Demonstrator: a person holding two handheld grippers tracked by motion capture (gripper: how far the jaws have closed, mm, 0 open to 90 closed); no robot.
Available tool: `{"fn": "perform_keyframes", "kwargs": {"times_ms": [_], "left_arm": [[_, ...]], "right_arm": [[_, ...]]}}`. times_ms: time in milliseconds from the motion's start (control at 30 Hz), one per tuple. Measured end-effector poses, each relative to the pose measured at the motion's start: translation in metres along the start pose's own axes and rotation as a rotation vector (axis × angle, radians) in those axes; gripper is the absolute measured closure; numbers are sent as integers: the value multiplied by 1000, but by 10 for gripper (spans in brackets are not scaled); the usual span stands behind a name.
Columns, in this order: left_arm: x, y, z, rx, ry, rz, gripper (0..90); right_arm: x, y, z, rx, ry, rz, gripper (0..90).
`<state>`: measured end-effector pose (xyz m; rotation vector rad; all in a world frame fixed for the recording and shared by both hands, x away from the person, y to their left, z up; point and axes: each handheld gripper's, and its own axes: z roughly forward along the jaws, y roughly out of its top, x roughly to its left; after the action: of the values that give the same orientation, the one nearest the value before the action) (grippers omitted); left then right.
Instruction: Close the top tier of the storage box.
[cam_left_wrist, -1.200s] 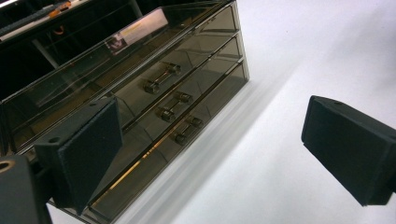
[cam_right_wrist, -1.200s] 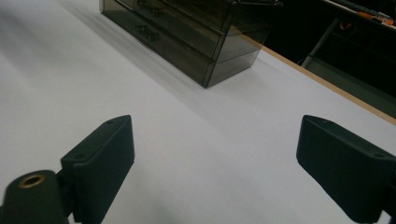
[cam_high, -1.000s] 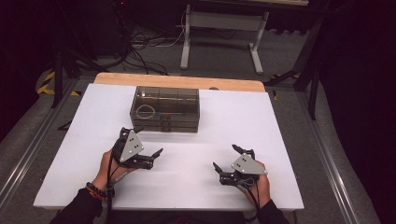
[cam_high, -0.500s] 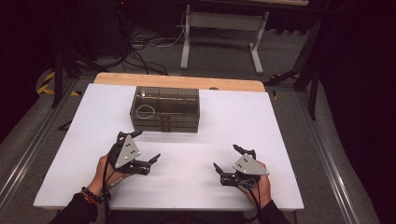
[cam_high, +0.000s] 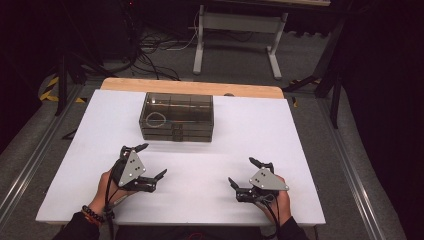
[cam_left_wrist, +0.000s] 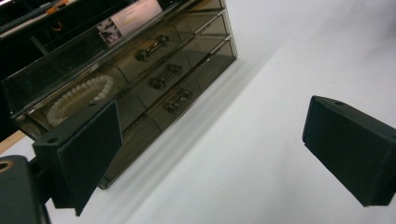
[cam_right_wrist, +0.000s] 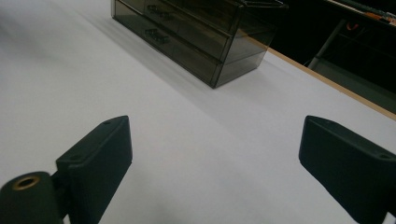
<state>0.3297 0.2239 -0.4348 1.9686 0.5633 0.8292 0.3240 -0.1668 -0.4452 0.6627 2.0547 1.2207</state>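
High view, box: I see the smoky translucent plastic three-drawer organiser box (cam_high: 177, 117) near the far edge of the white table (cam_high: 300, 150), well apart from both tools.
High view, left gripper: my left gripper (cam_high: 149, 161) sits over bare table nearer the box, jaws spread with nothing between them.
High view, right gripper: my right gripper (cam_high: 244, 171) rests over bare table, jaws wide after just opening further, nothing between them.
Left gripper view, target: the box front faces me at a slant; three small dumbbell-shaped drawer handles (cam_left_wrist: 163, 81) run one above another, and a pale beaded bracelet (cam_left_wrist: 79, 97) lies in the top compartment.
Left gripper view, approach: I judge the next step is pulling a drawer, so I'd square the open jaws to one handle and close across its narrow waist.
Right gripper view, support: the box (cam_right_wrist: 201, 32) lies far ahead of my open jaws; I'd bring this tool up to steady the box top, since a light box may slide with the pull.
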Motion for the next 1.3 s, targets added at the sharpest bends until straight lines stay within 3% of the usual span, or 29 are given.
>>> {"fn": "perform_keyframes", "kwargs": {"times_ms": [1067,1300], "left_arm": [[-14,-28,-11,79,1,2,48],[-18,-32,-15,94,4,18,46]], "right_arm": [[10,-4,-4,-4,60,6,100],[11,-4,-5,-6,67,2,99]]}}
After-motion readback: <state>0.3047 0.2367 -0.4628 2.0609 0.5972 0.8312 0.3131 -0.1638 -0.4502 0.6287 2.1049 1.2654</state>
